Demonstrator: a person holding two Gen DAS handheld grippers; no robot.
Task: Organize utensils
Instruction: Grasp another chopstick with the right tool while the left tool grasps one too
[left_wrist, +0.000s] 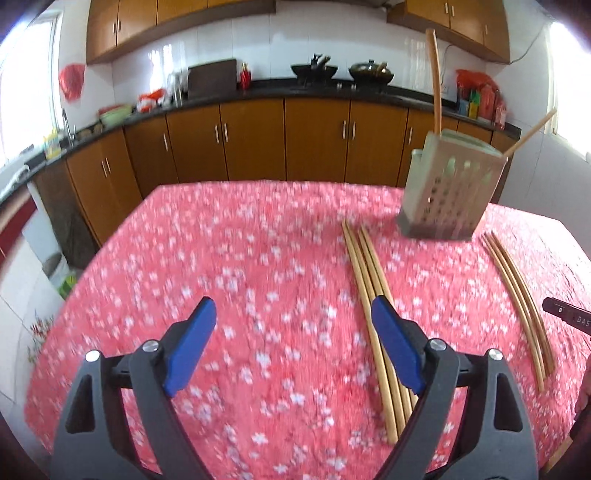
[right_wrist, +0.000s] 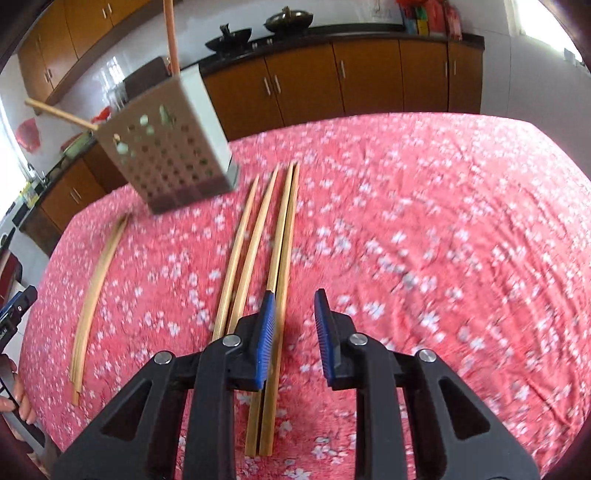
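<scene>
Lying beside right gripper (right_wrist: 295, 314): chopsticks (right_wrist: 280, 258)

Behind your worktop, brown wooden base cabinets (left_wrist: 317, 140) are running under a black stone counter (left_wrist: 258, 92), where two dark woks (left_wrist: 371, 72) are sitting. A red floral cloth (left_wrist: 221, 258) is covering the worktop, and a red plastic bag (left_wrist: 72, 79) is hanging near the window.

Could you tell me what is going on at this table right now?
A person is tidying chopsticks into a perforated holder on the floral tablecloth. Two utensils already stand in it. The left gripper is open and empty beside one loose bundle; the right gripper, jaws narrowly apart, holds nothing beside the other chopsticks.
</scene>
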